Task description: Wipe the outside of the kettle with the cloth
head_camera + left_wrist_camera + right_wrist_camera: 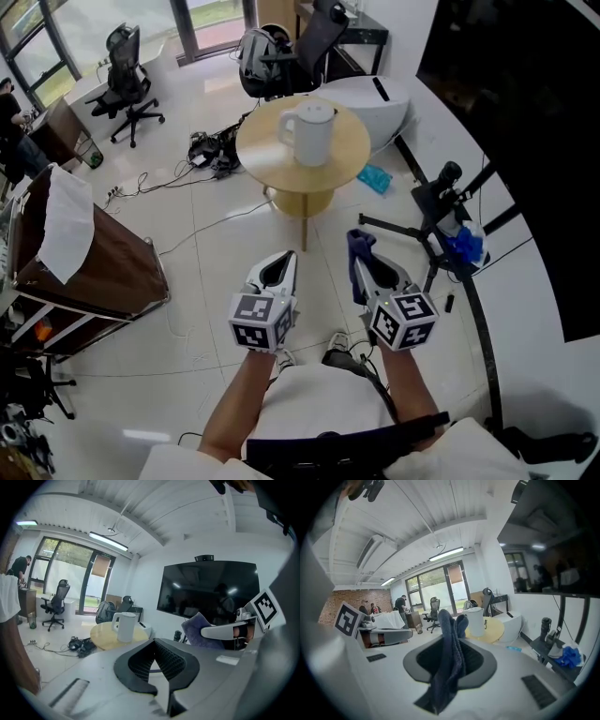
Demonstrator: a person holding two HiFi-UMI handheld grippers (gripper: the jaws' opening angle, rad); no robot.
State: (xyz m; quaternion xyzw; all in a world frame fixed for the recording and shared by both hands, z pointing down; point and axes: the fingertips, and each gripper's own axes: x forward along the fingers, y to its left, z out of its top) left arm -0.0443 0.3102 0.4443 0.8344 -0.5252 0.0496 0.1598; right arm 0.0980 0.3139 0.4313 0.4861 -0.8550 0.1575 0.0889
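A pale glossy tiled floor [216, 272] is seen under an open office, and a round light wooden table [262, 141] on a single leg is placed in its middle. The white kettle [309, 131], a plain cylinder with a knobbed lid and a side handle, is stood upright near the table's centre, well ahead of both grippers. The left gripper [281, 265] is held with its dark pads closed together and nothing between them. The right gripper [367, 267] is clamped on a dark blue cloth [361, 248], which is bunched above the jaws and hangs loose below them. Black office chairs [127, 84], a tangle of black cables [211, 150], a brown cabinet draped with a white sheet [84, 253] and a black tripod stand [436, 211] are spread around the table. Only in the head view are the person's forearms and the small light blue object [375, 178] on the floor beside the table shown. Only in the left gripper view is a large dark wall screen [208, 592] seen whole, with the cloth-bearing gripper shown from the side. Only in the right gripper view are a red brick wall [351, 603] and several people near tall glass doors [436, 590] made out.
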